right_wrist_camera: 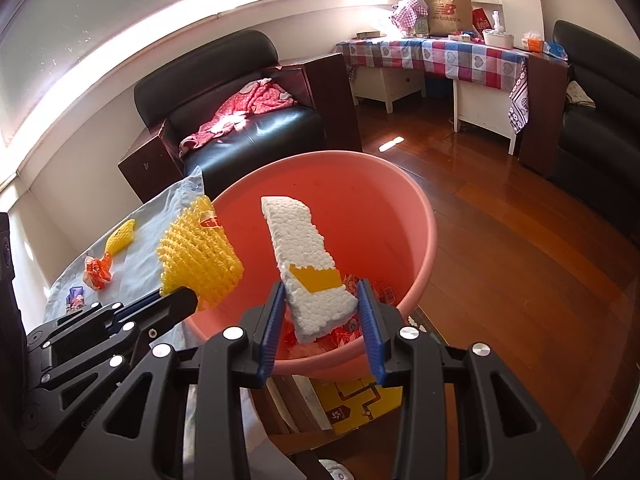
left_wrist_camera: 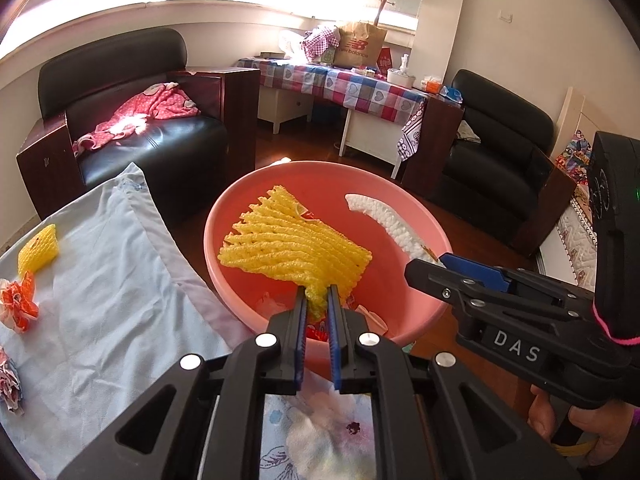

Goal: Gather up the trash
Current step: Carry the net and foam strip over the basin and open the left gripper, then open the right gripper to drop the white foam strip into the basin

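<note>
Left wrist view is showing the left gripper (left_wrist_camera: 318,300) pinching one corner of the yellow foam net (left_wrist_camera: 292,240), with its jaws very narrow. The net is hanging out over the pink basin (left_wrist_camera: 416,300), which is sitting right under it. The right gripper (right_wrist_camera: 320,308) is holding the white foam strip (right_wrist_camera: 304,256) near its bottom end, jaws about half open around it. The strip's long side is pointing away from the jaws, up and over the basin too. Both hands are about as near, so both pieces look ready to drop straight down. Only the right wrist view is showing the wrappers already lying in the basin and the yellow patch on the strip. More trash is waiting on the blue cloth (left_wrist_camera: 108,280).
</note>
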Demonstrator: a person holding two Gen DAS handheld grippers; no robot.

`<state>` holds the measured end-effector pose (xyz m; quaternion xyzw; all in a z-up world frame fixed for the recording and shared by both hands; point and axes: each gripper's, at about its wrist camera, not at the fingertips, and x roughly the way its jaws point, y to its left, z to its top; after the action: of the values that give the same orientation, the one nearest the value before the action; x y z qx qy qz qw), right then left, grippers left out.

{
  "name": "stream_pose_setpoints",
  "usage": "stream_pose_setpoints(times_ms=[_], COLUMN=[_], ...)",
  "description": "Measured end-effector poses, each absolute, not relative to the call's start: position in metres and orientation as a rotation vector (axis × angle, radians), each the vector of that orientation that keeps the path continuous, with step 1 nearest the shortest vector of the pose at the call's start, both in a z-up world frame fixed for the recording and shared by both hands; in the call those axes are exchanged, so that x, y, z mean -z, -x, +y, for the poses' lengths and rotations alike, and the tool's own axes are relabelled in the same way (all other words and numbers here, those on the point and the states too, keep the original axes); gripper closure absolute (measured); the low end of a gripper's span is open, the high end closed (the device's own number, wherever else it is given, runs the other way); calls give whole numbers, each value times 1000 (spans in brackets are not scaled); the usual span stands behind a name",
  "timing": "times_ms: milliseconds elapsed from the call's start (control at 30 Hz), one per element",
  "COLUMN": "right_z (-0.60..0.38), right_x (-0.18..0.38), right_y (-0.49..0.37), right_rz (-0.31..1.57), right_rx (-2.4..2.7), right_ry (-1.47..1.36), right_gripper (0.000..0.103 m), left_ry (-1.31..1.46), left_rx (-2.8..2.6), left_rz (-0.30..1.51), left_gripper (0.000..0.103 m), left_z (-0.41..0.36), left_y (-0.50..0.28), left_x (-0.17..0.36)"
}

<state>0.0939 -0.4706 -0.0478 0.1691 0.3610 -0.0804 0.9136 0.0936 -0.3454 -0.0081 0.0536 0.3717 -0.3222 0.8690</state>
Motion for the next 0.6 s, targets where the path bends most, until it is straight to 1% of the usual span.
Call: stream_pose_setpoints(times_ms=[33,133,167,200,267,600], right_z=[-471,-470,-470,-470,-469,-472], right_x=[48,50,50,50,50,51], right_y=[-94,-94,-94,-94,-93,-96], right_rz=[745,745,745,745,742,751], right_rx=[168,171,171,171,173,184], right_ry=[-348,-350,-349,-348,-347,-360], right_gripper=[66,66,66,66,66,65], left_ry=[-109,-92,-90,-87,-77,-45], left_rx=[671,672,668,666,665,667], left_rz=[783,793,791,791,785,754], left_gripper=[92,83,76,65,59,58], left_z=[-345,-342,-341,-341,-339,-325], left_y=[-94,-96,-96,-96,-95,-87], left_x=[9,10,10,10,9,-2])
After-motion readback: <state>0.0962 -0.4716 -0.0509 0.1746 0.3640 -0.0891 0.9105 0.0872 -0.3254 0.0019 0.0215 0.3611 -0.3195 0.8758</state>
